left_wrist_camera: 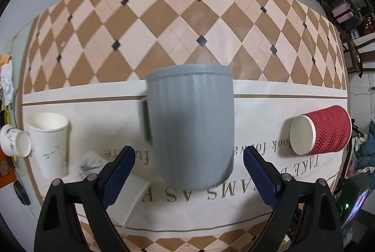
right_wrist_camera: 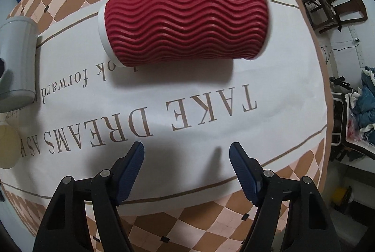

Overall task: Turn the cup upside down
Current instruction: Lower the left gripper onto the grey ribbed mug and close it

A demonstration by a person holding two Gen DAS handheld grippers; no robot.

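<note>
A grey mug (left_wrist_camera: 191, 125) with a handle on its left stands on the white banner, flat closed end up, between the tips of my open left gripper (left_wrist_camera: 188, 158), which does not touch it. It also shows at the left edge of the right wrist view (right_wrist_camera: 17, 59). A red ribbed paper cup (right_wrist_camera: 185, 24) lies on its side ahead of my open, empty right gripper (right_wrist_camera: 186, 153), with its white base to the left. In the left wrist view the red cup (left_wrist_camera: 321, 132) lies at the right.
A white paper cup (left_wrist_camera: 50, 144) stands upright at the left, with a small white cup (left_wrist_camera: 15, 141) on its side beside it. The white banner (right_wrist_camera: 211, 116) with printed words lies on the checkered table (left_wrist_camera: 164, 24). Chairs and clutter surround the table.
</note>
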